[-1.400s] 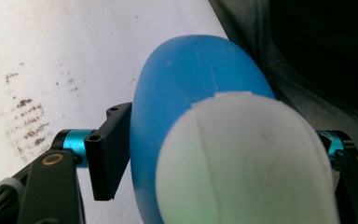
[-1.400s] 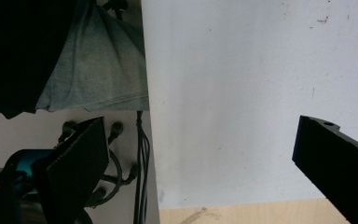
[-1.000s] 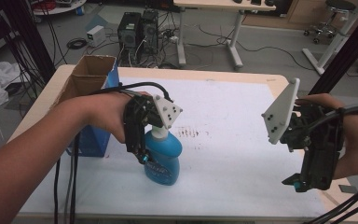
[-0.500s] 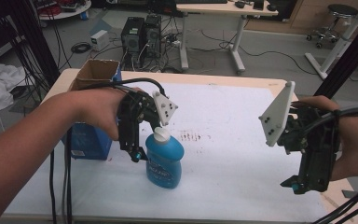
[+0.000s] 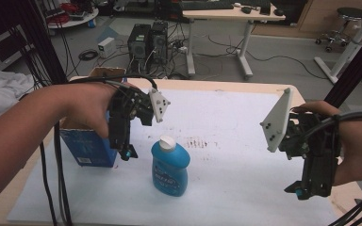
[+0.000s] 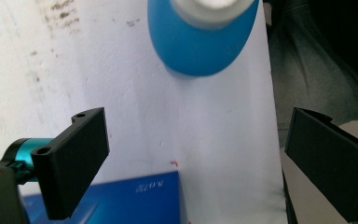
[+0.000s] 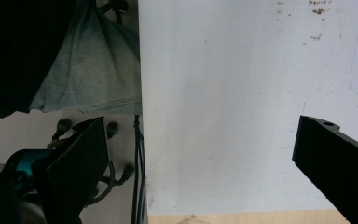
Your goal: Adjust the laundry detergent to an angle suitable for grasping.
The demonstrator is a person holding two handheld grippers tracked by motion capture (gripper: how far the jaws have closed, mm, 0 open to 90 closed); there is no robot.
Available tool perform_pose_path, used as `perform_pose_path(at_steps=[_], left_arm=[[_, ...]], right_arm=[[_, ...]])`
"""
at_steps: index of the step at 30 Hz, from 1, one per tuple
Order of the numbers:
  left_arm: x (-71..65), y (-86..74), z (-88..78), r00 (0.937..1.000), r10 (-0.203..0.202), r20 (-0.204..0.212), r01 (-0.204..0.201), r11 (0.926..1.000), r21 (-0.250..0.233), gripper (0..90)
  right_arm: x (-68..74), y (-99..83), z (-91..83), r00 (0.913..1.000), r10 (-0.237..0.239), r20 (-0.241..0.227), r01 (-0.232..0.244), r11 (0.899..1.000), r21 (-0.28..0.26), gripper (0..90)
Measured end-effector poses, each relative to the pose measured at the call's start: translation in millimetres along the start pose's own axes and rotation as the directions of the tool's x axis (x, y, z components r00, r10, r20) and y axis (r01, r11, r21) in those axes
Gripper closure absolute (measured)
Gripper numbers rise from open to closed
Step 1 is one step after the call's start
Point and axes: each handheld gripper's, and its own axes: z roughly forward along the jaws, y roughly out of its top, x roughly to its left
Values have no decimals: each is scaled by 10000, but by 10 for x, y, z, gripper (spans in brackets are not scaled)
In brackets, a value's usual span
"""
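A blue bottle (image 5: 170,167) with a white cap stands upright on the white sheet (image 5: 235,141) covering the table. My left gripper (image 5: 125,151) hangs just left of it, above the sheet and apart from the bottle. Its jaws have just been opening and nothing is between them. In the left gripper view, the left gripper (image 6: 196,135) stands wide, with the bottle (image 6: 200,42) farther off beyond its tips. My right gripper (image 5: 306,188) hovers open near the table's right front corner. Between the right gripper (image 7: 200,135) jaws lies only bare sheet.
An open cardboard box with a blue side (image 5: 87,141) stands at the table's left edge, close behind the left gripper, and shows again as the blue box (image 6: 121,196). Brown stains (image 5: 198,141) mark the sheet's middle. Grey cloth (image 7: 88,60) hangs off the table's near edge.
The left gripper has opened and let go of the bottle, then risen and drawn away to the left. The bottle stays standing on the sheet. The right gripper has not moved.
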Motion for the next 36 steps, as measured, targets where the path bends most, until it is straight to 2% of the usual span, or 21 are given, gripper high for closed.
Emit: perform_pose_path(at_steps=[2, 8, 9, 14, 19, 21, 22, 28, 36], left_arm=[[-13, -13, -52, 9997, -144, -196, 147, 9998, 163, 25], [-43, -50, -211, 9981, -560, -270, 572, 9973, 451, 17], [-62, -57, -282, 9973, -651, -351, 670, 9962, 565, 17], [-91, -63, -389, 9959, -855, -296, 874, 9938, 681, 16], [-76, -62, -515, 9906, -1342, -249, 1358, 9877, 781, 17], [-73, -61, -529, 9898, -1407, -224, 1420, 9866, 799, 17], [-70, -55, -560, 9887, -1462, -340, 1485, 9855, 824, 17], [-52, -50, -645, 9831, -1814, -257, 1830, 9793, 860, 17], [-42, -58, -630, 9763, -2158, -162, 2163, 9709, 1031, 17]], right_arm=[[-13, 12, -2, 10000, -57, -25, 57, 10000, -9, 29], [-59, 40, -27, 9999, -132, 29, 132, 9999, -13, 29], [-68, 48, -31, 9999, -150, 22, 150, 9999, -19, 29], [-84, 76, -39, 9997, -246, 15, 246, 9997, -33, 29], [-121, 102, -65, 9995, -303, 9, 303, 9995, -43, 29], [-136, 111, -77, 9995, -301, 5, 301, 9995, -6, 29], [-149, 119, -88, 9995, -310, 5, 310, 9995, 18, 29], [-263, 158, -187, 9995, -307, 6, 307, 9995, 68, 29], [-401, 150, -282, 9996, -243, -126, 245, 9996, 170, 29]])
